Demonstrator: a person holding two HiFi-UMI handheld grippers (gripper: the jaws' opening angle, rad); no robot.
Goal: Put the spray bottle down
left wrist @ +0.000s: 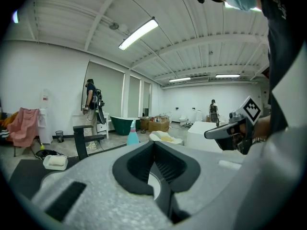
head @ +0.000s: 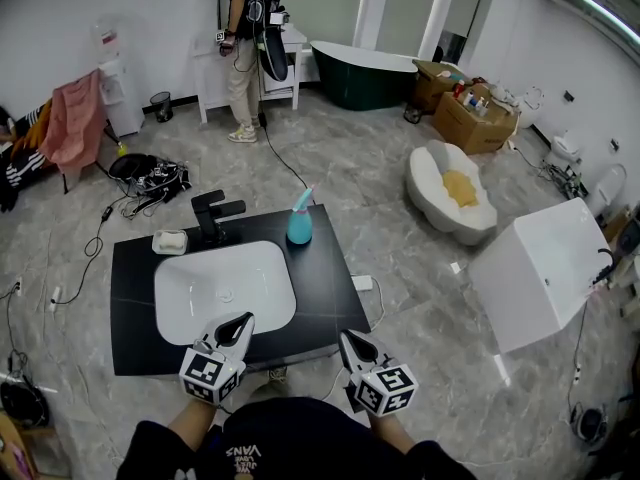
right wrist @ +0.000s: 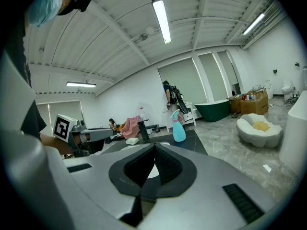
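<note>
The teal spray bottle (head: pixel 299 226) stands upright on the black counter (head: pixel 325 278), at its far right behind the white basin. It shows small in the left gripper view (left wrist: pixel 133 137) and in the right gripper view (right wrist: pixel 178 128). My left gripper (head: pixel 240 321) hovers at the counter's front edge over the basin's near rim, shut and empty (left wrist: pixel 154 143). Just off the front right corner, my right gripper (head: pixel 349 339) is also shut with nothing in it (right wrist: pixel 154 145). Both grippers are well apart from the bottle.
A white basin (head: pixel 225 290), a black faucet (head: pixel 211 215) and a soap dish (head: pixel 170 241) sit on the counter. Cables (head: pixel 150 180) lie on the floor behind it. A white cabinet (head: pixel 540 268) stands at the right. A person (head: pixel 243 48) stands far back beside a green bathtub (head: pixel 362 73).
</note>
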